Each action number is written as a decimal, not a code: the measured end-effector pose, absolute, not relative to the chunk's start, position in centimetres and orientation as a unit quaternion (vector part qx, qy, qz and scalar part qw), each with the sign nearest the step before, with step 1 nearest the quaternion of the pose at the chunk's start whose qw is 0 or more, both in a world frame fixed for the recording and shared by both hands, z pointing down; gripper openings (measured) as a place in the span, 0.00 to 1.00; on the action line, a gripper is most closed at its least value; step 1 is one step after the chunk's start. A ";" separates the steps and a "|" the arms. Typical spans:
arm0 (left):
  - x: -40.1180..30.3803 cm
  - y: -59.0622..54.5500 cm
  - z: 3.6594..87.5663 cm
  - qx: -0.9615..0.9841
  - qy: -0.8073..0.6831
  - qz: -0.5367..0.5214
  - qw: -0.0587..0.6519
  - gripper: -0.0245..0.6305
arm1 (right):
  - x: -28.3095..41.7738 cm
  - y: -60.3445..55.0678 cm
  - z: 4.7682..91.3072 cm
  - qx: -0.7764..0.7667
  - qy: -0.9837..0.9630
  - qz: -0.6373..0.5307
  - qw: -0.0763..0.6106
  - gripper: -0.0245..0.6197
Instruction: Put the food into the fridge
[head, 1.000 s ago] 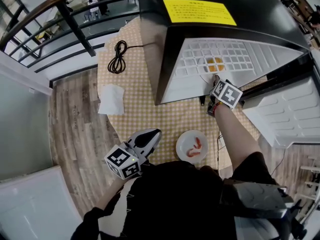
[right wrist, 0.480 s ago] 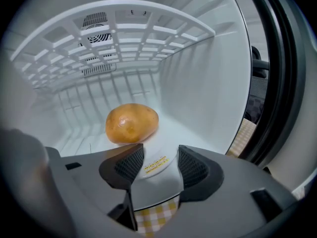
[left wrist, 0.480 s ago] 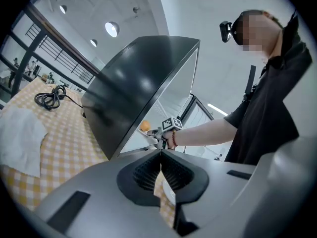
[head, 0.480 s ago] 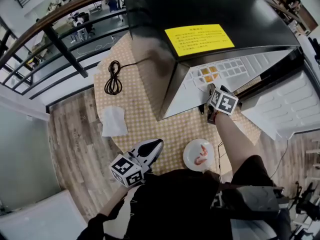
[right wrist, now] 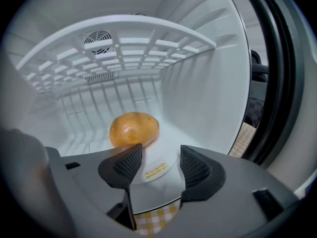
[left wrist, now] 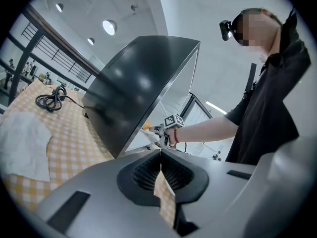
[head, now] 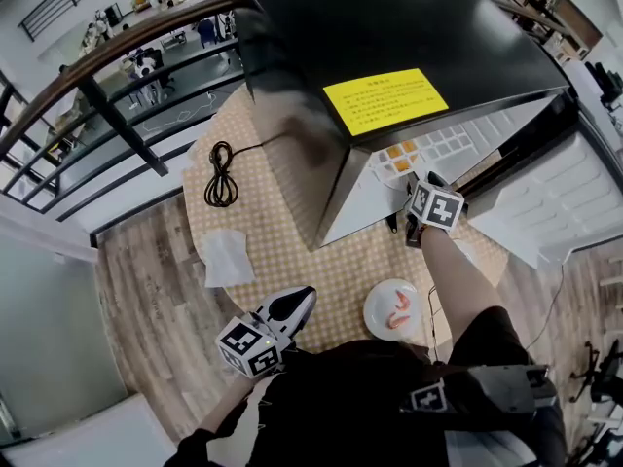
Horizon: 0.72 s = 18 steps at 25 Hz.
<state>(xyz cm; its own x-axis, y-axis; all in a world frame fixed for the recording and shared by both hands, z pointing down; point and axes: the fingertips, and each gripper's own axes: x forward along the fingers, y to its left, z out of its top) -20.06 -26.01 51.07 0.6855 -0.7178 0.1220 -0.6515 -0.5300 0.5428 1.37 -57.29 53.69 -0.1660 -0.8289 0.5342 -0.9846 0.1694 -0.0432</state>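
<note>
A black fridge (head: pixel 389 27) stands open on the checked tablecloth. Inside it, a round yellow-brown food item (right wrist: pixel 133 129) lies on a white plate (right wrist: pixel 163 175) on the fridge floor. My right gripper (right wrist: pixel 161 163) is at the fridge mouth, open, its jaws having just widened; the plate's near rim shows between the fingers, with no pad pressing on it. In the head view the right gripper (head: pixel 414 185) reaches into the opening. A second white plate with shrimp (head: pixel 397 309) sits on the cloth near me. My left gripper (head: pixel 297 302) hovers left of it, shut and empty (left wrist: pixel 161 175).
The white fridge door (head: pixel 555 197) swings out to the right. A coiled black cable (head: pixel 221 175) and a white napkin (head: pixel 226 258) lie on the left of the table. A wire shelf (right wrist: pixel 124 48) spans the fridge above the food. A railing runs behind the table.
The head view has tilted, showing more of the fridge top. My right gripper stays at the fridge opening. The left gripper has drifted slightly near the table edge.
</note>
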 end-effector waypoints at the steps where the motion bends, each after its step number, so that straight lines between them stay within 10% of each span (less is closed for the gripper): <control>1: -20.0 -26.0 51.1 0.872 -0.393 -0.058 0.285 0.06 | 1.5 -57.3 53.3 0.618 -0.737 0.202 0.186 0.41; 10: -16.6 -24.8 50.2 0.882 -0.379 -0.051 0.276 0.06 | 2.8 -52.7 49.7 0.581 -0.765 0.273 0.053 0.40; 18: -11.9 -22.7 47.3 0.888 -0.387 -0.053 0.242 0.06 | 4.7 -46.0 43.5 0.513 -0.834 0.199 0.038 0.10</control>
